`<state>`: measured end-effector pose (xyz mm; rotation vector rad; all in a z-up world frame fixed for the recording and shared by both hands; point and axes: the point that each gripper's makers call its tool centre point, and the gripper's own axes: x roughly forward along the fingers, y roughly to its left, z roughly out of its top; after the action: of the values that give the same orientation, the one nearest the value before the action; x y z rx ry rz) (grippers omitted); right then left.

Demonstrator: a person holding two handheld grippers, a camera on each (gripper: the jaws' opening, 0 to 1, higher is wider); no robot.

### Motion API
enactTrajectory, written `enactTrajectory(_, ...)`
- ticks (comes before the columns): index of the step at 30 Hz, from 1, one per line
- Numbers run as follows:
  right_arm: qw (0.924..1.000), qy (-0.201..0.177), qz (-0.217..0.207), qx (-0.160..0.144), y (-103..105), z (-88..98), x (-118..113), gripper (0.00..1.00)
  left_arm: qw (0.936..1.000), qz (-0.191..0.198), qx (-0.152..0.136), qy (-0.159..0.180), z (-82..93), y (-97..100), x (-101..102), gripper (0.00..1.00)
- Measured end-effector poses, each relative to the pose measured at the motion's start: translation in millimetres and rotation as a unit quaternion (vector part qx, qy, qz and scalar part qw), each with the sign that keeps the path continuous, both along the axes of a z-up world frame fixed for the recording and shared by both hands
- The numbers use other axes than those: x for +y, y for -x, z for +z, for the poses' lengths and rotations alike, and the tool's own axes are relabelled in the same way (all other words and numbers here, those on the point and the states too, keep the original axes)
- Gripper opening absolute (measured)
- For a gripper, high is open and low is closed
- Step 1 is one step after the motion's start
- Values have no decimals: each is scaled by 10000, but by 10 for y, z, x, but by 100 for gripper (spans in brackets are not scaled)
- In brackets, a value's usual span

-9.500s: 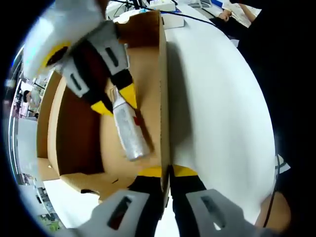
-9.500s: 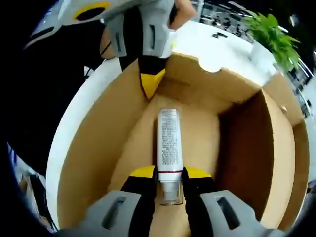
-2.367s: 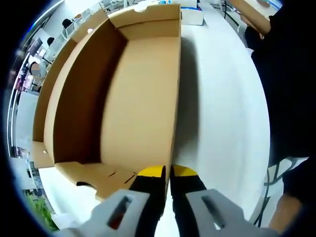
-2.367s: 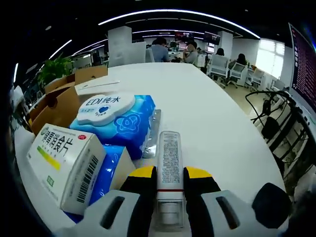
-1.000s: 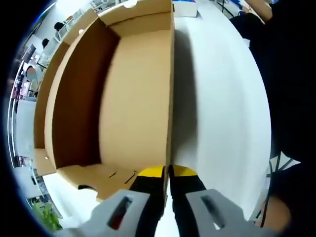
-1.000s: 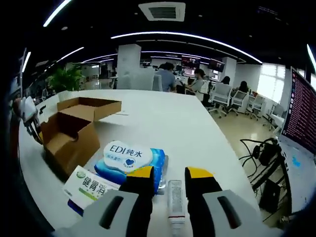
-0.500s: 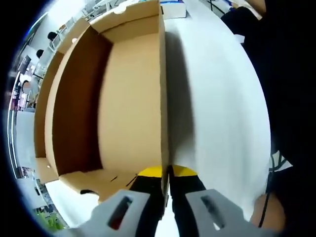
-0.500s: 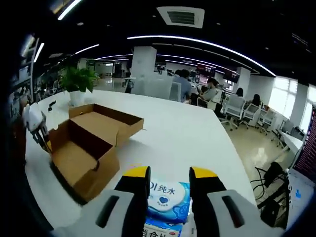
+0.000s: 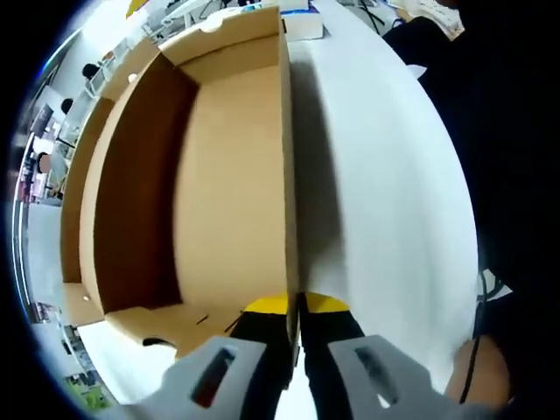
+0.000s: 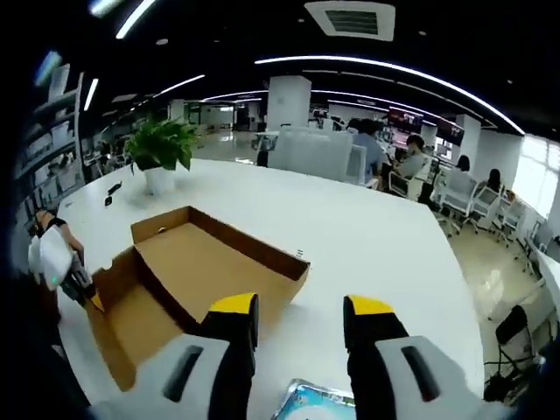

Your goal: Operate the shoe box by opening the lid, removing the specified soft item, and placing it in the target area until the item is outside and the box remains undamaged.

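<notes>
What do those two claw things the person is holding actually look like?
Each gripper has two grey jaws with a dark slot and black inner faces ending in yellow tips. See the left gripper and the right gripper. Seen from the right gripper view, the left gripper has a white body with a green mark.

Shoe box (image 10: 188, 280) on table (image 10: 367, 236), plant (image 10: 162, 144) behind.

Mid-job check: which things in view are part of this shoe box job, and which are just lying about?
Job:
- shoe box, lid open
- left gripper, jaws shut on the box wall
- right gripper, jaws open, holding nothing

Lying about:
- potted plant
- blue packet
- office chairs
</notes>
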<state>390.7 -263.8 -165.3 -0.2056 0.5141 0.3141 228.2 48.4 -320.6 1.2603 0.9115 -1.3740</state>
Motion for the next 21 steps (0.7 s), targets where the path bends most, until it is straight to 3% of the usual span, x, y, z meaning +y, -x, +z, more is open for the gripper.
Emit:
enactTrajectory(1,10000,26,18,23,-30,-3,14,41,10000,-8,-2,2,0,-3,1,3)
enactTrajectory(2,9994,256,36,235,-146,-46,57,44,10000,-60,-1,17,-2,-25,6,3)
enactTrajectory(4,9973,641,313,199,-317,-40,168,46,10000,-86,21,34,-9,-81,24,3)
enactTrajectory(5,9958,725,452,324,-361,-80,211,48,10000,-70,38,50,-6,-92,22,3)
enactTrajectory(7,9948,658,296,720,-408,-176,227,49,9999,-27,71,84,5,-98,1,2)
enactTrajectory(10,9921,767,351,927,-542,-261,222,51,9999,-13,95,112,9,-129,-31,2)
enactTrajectory(14,9845,905,105,1496,-671,-478,86,55,9999,-1,102,98,12,-180,-67,2)
enactTrajectory(21,9732,710,-122,2185,-749,-823,134,56,9999,-5,102,117,12,-224,-73,2)
